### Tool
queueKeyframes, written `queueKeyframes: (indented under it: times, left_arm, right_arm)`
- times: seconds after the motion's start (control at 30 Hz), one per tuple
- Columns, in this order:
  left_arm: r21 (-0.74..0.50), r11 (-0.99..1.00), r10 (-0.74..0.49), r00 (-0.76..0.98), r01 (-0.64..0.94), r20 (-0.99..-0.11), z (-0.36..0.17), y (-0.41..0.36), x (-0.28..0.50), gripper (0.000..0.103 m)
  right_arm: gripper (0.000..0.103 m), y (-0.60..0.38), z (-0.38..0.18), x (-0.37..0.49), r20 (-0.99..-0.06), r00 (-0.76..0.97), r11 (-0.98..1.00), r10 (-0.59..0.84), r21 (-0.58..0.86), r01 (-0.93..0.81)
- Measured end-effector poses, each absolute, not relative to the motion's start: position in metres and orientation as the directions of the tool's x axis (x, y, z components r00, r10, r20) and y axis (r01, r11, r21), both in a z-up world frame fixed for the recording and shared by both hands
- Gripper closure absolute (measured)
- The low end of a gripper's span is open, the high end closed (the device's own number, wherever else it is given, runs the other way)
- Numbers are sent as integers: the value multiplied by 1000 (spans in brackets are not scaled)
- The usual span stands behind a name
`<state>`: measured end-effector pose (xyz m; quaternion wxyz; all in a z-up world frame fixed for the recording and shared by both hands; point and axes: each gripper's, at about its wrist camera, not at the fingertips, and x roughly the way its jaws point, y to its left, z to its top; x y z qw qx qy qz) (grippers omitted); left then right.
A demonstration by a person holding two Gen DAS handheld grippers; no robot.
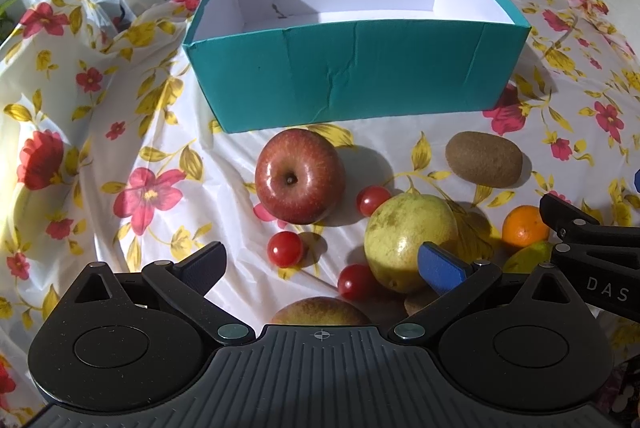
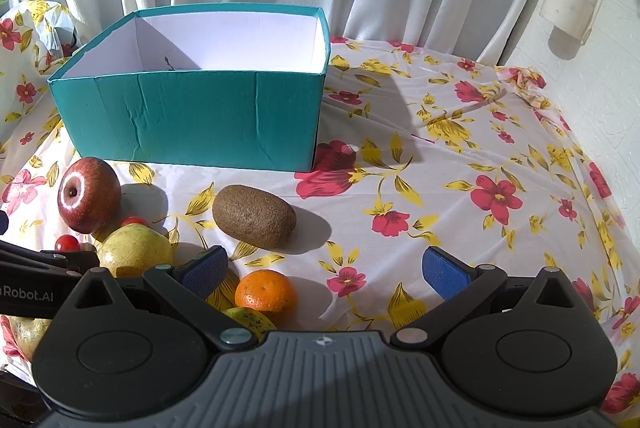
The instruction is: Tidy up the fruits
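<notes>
A teal box (image 1: 352,75) with a white inside stands empty at the back; it also shows in the right wrist view (image 2: 192,119). In front of it lie a red apple (image 1: 299,176), a kiwi (image 1: 483,159), a yellow-green pear (image 1: 410,238), an orange (image 1: 524,226) and three cherry tomatoes (image 1: 285,248). My left gripper (image 1: 322,266) is open and empty above the tomatoes and pear. My right gripper (image 2: 326,272) is open and empty, with the orange (image 2: 265,290) just inside its left finger and the kiwi (image 2: 254,216) ahead.
A floral cloth (image 2: 480,167) covers the round table, and white curtains hang behind. A second pear-like fruit (image 1: 320,310) and a greenish fruit (image 2: 250,320) lie partly hidden under the grippers. The right gripper's body (image 1: 592,248) reaches in at the left view's right edge.
</notes>
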<state>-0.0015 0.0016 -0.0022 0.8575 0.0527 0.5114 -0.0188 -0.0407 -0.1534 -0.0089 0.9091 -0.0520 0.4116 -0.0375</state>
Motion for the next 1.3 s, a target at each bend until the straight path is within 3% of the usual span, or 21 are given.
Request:
queueKeyframes:
  times: [1.3]
  left_arm:
    - [51, 994, -2, 489, 94, -872, 0, 3, 1, 0]
  right_arm:
    - [0, -155, -8, -39, -743, 661, 993, -103, -118, 22]
